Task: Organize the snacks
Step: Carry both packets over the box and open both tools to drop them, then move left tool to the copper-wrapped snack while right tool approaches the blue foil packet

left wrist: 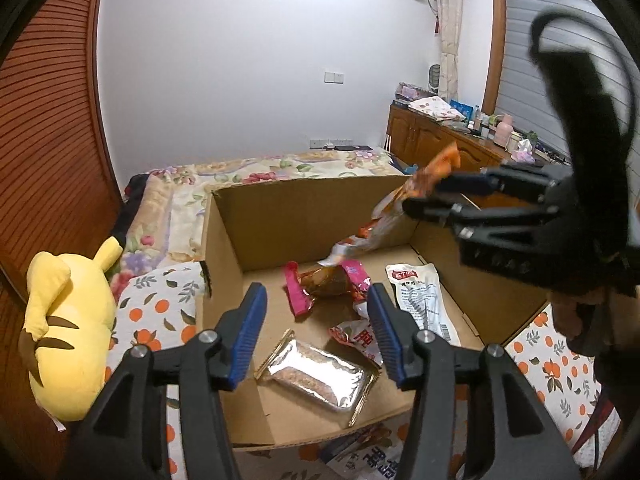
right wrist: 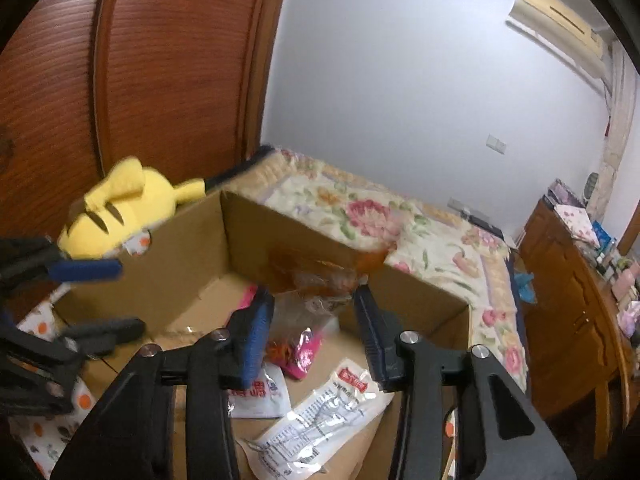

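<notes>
An orange-and-clear snack packet (left wrist: 394, 204) hangs over the open cardboard box (left wrist: 308, 204), dangling above the right rear of the box floor. The right gripper (left wrist: 420, 196) has it pinched near the top, clamped between its two fingers, with the crinkled tail drooping down toward the box floor. In the right wrist view the same packet (right wrist: 316, 280) shows as an orange blur between the blue pads.

The left gripper (left wrist: 318, 330) sits low at the near edge of the box, jaws parted and nothing between them. From the right wrist view it appears at the left, one blue pad (right wrist: 86, 269) above the box's left wall.

On the box floor, four packets: a pink-ended wrapper (left wrist: 324, 284) with brown contents in the middle; a white pouch with a red label (left wrist: 422, 300) flat at the right; a silver foil pack (left wrist: 318, 376) at the near side; and a red-and-white sachet (left wrist: 360, 338) partly hidden behind the left gripper's right finger.

Outside the box, one yellow plush toy (left wrist: 68, 328) lies at the left on an orange-print cloth (left wrist: 160, 304). Beyond the box spreads a floral bedspread (left wrist: 256, 172), with a wooden cabinet (left wrist: 432, 136) along the right wall.
</notes>
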`<state>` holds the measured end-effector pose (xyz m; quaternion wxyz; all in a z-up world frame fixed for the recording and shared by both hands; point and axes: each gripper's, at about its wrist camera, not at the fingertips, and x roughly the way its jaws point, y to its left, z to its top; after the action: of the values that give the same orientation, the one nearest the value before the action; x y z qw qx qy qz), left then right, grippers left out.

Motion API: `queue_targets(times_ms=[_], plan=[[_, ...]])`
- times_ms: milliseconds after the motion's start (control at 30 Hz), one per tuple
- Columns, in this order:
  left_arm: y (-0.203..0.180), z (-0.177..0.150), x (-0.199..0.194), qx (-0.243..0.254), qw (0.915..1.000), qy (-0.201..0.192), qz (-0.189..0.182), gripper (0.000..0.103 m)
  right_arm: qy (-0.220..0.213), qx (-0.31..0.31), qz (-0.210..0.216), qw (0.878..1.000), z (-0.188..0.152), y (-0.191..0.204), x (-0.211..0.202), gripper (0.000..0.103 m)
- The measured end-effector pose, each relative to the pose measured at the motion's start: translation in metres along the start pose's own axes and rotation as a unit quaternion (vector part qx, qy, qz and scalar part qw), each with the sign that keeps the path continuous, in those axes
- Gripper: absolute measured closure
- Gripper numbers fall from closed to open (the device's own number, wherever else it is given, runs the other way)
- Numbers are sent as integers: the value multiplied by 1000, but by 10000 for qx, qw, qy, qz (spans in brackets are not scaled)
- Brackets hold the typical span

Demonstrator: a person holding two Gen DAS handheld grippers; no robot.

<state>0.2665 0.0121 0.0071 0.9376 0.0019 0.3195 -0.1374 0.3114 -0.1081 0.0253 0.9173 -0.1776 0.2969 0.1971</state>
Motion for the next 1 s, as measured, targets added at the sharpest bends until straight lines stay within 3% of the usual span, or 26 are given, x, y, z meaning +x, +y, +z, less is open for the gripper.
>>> queue_targets(times_ms=[367, 567, 733, 1000], plan=[[-1, -4, -10, 8, 10000, -45, -60, 51, 524, 119, 376, 9978, -33, 1, 6, 61], [-10, -9, -15, 106, 9998, -55, -141, 51, 691, 258, 444, 9963, -53, -1, -5, 46], [-20, -12, -26, 216, 9995, -107, -216, 47, 541, 378, 493, 9966, -67, -6, -29, 38], [-39, -28, -58, 360, 9985, -162, -386, 46, -94, 687, 720, 9950, -92, -1, -100, 36]])
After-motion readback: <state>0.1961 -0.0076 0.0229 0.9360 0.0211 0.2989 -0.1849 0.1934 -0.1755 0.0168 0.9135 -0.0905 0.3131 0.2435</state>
